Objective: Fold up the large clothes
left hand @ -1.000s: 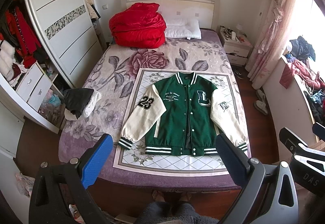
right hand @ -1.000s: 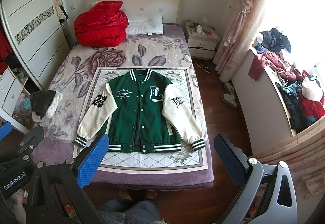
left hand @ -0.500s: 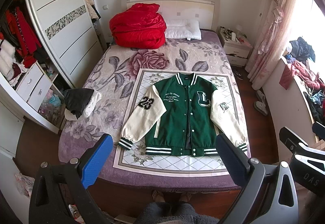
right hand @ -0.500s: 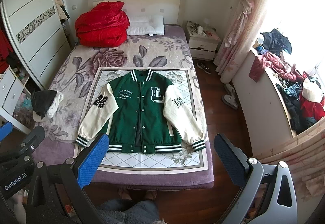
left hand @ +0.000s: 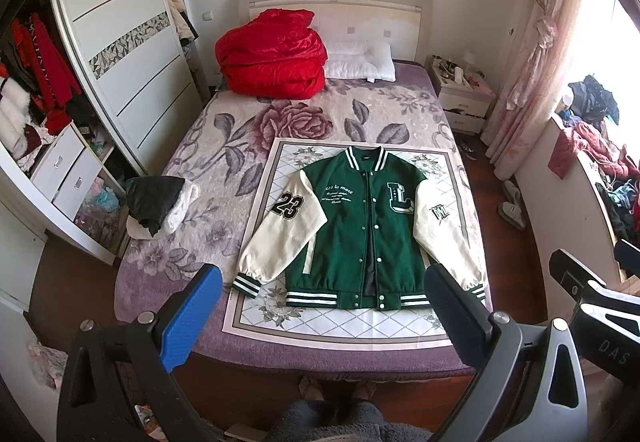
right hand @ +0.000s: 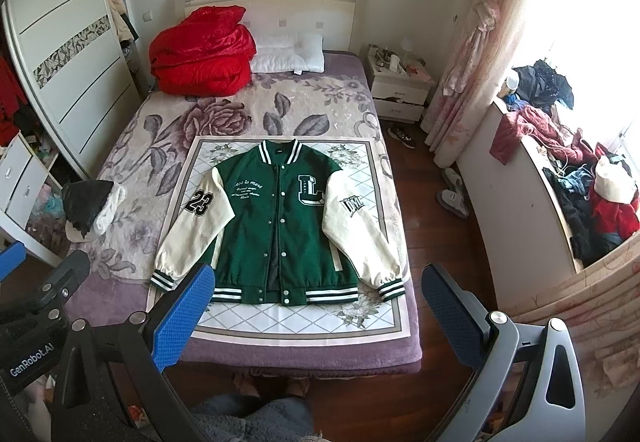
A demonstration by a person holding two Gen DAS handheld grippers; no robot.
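A green varsity jacket (left hand: 352, 238) (right hand: 276, 213) with cream sleeves lies flat, front up and snapped shut, on a pale patterned mat (left hand: 344, 326) at the foot of the bed. Both sleeves angle outward toward the hem. My left gripper (left hand: 320, 306) is open, held high above the bed's near edge with nothing between its blue pads. My right gripper (right hand: 316, 306) is open too, equally high and empty, well short of the jacket.
A red quilt (left hand: 272, 53) and white pillow (left hand: 360, 61) sit at the headboard. A black-and-white garment (left hand: 158, 205) lies at the bed's left edge. Wardrobe at left, nightstand (left hand: 464, 97) and a clothes-piled counter (right hand: 580, 185) at right. A person's feet (left hand: 336, 390) stand below.
Both views have shifted very slightly; the jacket and bed look the same and both grippers stay open.
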